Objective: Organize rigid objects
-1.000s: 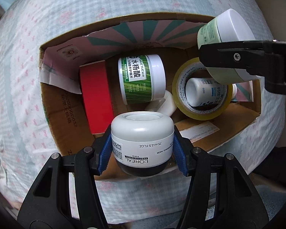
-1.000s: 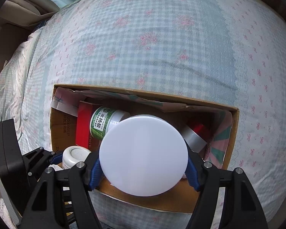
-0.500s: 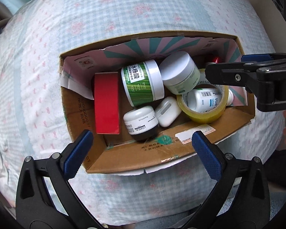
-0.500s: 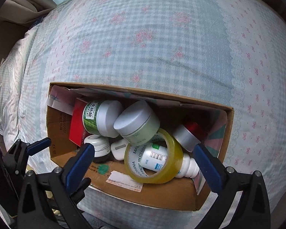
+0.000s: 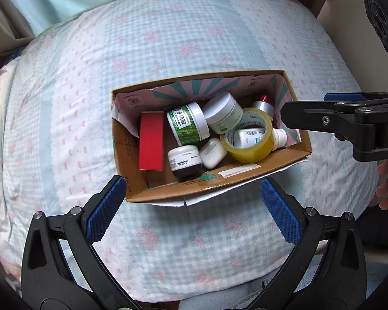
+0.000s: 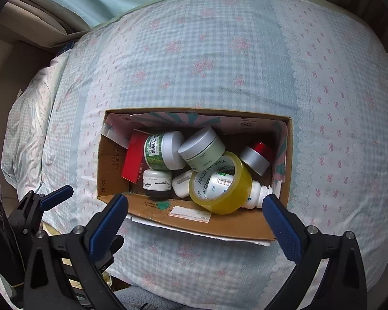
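Both the left hand-held gripper (image 5: 191, 201) and the right hand-held gripper (image 6: 194, 219) stand spread wide with nothing between their blue pads, poised above the near edge of the box (image 5: 168, 190), which lies on the bed (image 5: 168, 51). Inside, nearest, lies the black-based white jar (image 5: 185, 158); beyond it the green jar (image 5: 187, 126), tipped over, and the pale jar (image 5: 223, 115) leaning on the yellow tape (image 5: 248, 151).

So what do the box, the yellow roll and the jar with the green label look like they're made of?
Box: brown corrugated cardboard, matte, with raw-cut edges. Yellow roll: probably clear plastic packing tape, glossy and see-through, on a printed core. Green-label jar: likely plastic, with a smooth white lid and a printed wrap.
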